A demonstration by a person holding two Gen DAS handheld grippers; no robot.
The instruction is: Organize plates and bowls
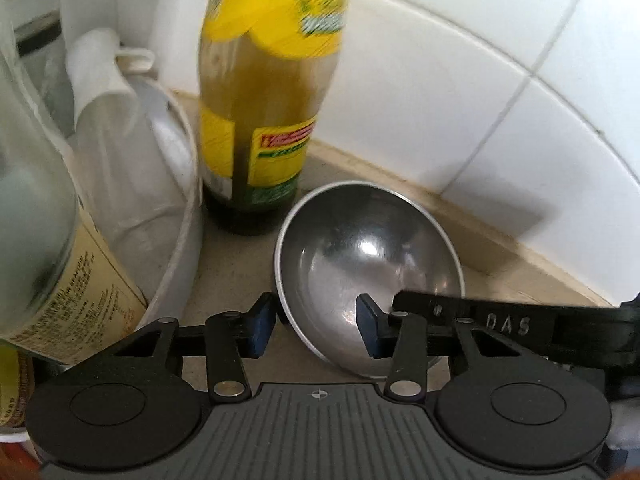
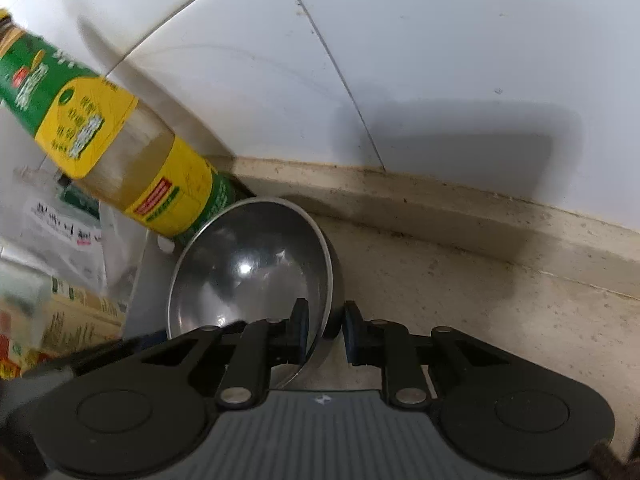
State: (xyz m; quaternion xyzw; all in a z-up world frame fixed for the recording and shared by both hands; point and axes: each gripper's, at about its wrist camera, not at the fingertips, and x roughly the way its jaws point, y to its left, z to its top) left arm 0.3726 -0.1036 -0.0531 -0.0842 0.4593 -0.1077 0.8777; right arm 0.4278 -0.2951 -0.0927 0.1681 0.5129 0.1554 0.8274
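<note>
Pointing steeply down at the worktop point(image 2: 460, 280), both grippers meet at one steel bowl point(image 1: 360, 248) that is tipped up on its side beside the tiled wall point(image 1: 460, 100). Left gripper point(image 1: 316, 330): jaws set astride the bowl's near left rim, one blue pad outside the wall and one inside the hollow; whether the pads press on the metal cannot be told. Right gripper point(image 2: 325, 330): jaws drawn nearly together, pinching the bowl's right rim, one pad inside and one outside. In the left wrist view the right gripper's finger reaches in from the right over the rim. Count: one bowl, two grippers, one yellow-labelled bottle point(image 1: 260, 120) standing just behind the bowl, one white round tub point(image 1: 176, 208) to the left holding clear plastic packets, and one pale-labelled jar point(image 1: 60, 272) at the left edge.
</note>
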